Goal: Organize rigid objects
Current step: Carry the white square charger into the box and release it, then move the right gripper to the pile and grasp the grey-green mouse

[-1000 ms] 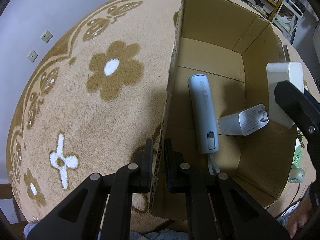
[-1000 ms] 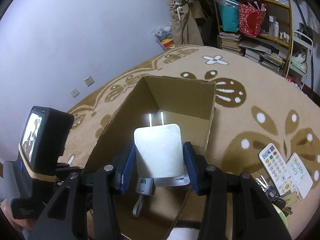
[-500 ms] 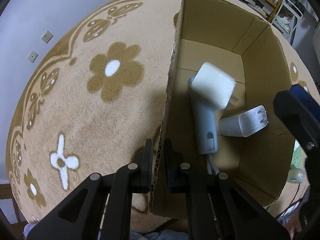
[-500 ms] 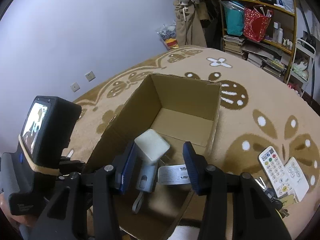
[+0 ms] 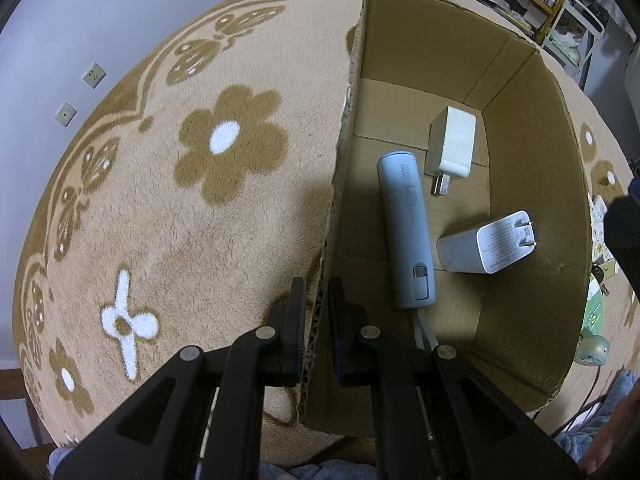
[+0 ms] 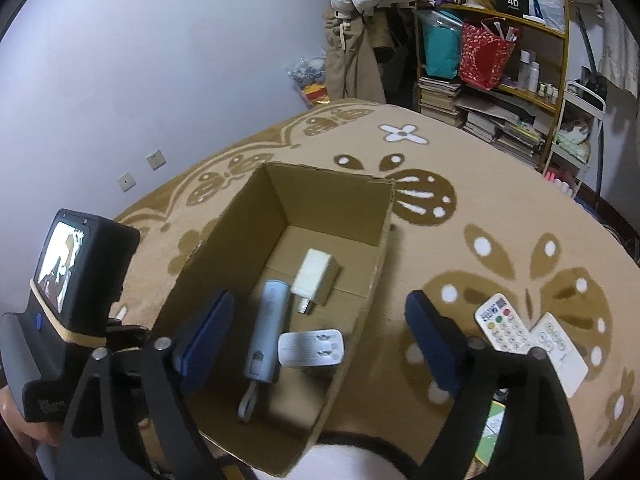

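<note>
An open cardboard box [image 5: 532, 184] [image 6: 332, 184] stands on a flowered carpet. Inside lie a light blue power bank [image 5: 408, 228] [image 6: 268, 330], a cream charger [image 5: 452, 142] [image 6: 316, 276] toward the far end, and a grey-white charger [image 5: 488, 242] [image 6: 312, 346] with its prongs showing. My left gripper [image 5: 318, 292] is shut on the box's left wall [image 5: 340, 160] near the near corner. My right gripper [image 6: 320, 332] is open and empty, held above the box's near end.
Two white remote controls [image 6: 504, 322] [image 6: 556, 348] lie on the carpet right of the box, with keys and a green item near them. A shelf [image 6: 500, 68] of books and bags stands at the back right. The wall [image 6: 140, 60] has two sockets.
My right gripper opened and let go of the cream charger, which dropped into the box and came to rest at its far end. The right gripper rose and pulled back. The left gripper stayed put.
</note>
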